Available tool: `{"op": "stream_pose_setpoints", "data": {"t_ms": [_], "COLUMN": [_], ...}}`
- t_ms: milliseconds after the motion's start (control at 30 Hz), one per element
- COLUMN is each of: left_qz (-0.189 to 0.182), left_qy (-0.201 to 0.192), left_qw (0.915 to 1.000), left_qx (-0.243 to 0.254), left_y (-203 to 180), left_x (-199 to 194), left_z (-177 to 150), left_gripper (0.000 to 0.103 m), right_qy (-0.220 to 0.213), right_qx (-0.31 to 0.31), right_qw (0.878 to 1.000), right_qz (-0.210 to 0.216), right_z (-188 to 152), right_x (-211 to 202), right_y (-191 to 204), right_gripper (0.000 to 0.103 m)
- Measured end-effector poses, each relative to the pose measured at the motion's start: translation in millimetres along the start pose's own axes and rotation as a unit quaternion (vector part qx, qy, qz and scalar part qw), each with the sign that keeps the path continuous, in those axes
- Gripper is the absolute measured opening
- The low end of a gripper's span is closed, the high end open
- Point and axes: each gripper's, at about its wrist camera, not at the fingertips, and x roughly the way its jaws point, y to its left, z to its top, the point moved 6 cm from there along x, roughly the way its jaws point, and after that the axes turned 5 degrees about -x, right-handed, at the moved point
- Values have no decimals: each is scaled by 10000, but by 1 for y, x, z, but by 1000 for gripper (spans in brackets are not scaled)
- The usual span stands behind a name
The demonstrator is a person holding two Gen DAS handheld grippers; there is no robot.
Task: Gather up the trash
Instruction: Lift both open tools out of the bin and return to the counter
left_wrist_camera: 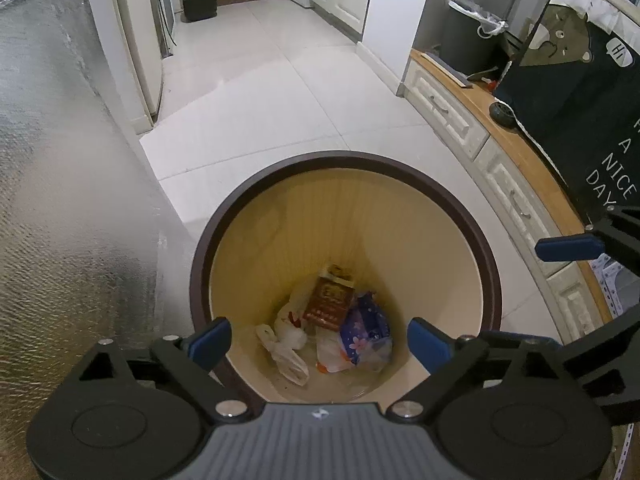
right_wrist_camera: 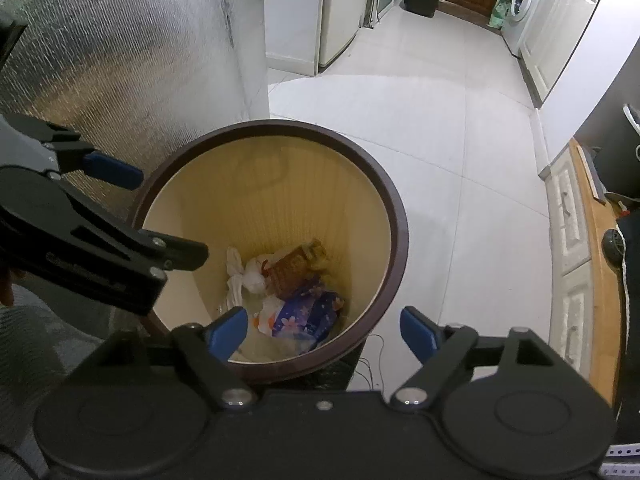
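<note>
A round bin (left_wrist_camera: pixel 400 216) with a dark brown rim and pale yellow inner wall stands on the white tiled floor (left_wrist_camera: pixel 280 92). At the bottom of the bin lies the trash: a reddish-brown carton (left_wrist_camera: pixel 330 304) leaning against the far wall, a blue wrapper with pink flowers (left_wrist_camera: pixel 366 330) just right of it, a knotted white plastic bag (left_wrist_camera: pixel 286 346) to its left, and a white scrap with orange marks (left_wrist_camera: pixel 330 354) touching the blue wrapper on the near side. From the right wrist view the same heap shows with the carton (right_wrist_camera: pixel 294 270) at the back, the flowered wrapper (right_wrist_camera: pixel 310 314) nearest, and the white bag (right_wrist_camera: pixel 248 276) to the left.

The left gripper (left_wrist_camera: pixel 319 342) hangs over the near side of the bin, fingers spread wide and holding nothing, the trash well below between its blue pads (left_wrist_camera: pixel 210 342). The right gripper (right_wrist_camera: pixel 322 330) hovers above the bin's near right rim, likewise spread and bare; its left pad is over the bin's mouth, its right pad outside the rim over the floor.
</note>
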Motion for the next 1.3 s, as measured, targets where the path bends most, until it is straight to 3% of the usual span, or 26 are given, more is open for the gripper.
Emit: {"op": "stream_pose_setpoints", "data": {"t_ms": [100, 367, 833, 1300], "left_qz": [-20, 25, 235, 72], "left_qy": [-15, -43, -332, -819], "left_qw": [10000, 10000, 9992, 9966], "left_qx": [-18, -58, 36, -3], "left_y": [0, 4, 11, 16], "left_x": [-7, -32, -92, -155], "left_z": [-1, -5, -11, -18], "left_gripper": [100, 103, 103, 103], "right_qy": [-39, -166, -423, -884], "right_qx": [73, 165, 496, 1150], "right_qw": [10000, 9997, 9977, 9883], "right_qz": [18, -10, -205, -468], "right_z": [-1, 1, -4, -11], "right_x": [-6, -29, -77, -134], "right_y": [-1, -4, -14, -7], "right_gripper": [96, 103, 103, 103]}}
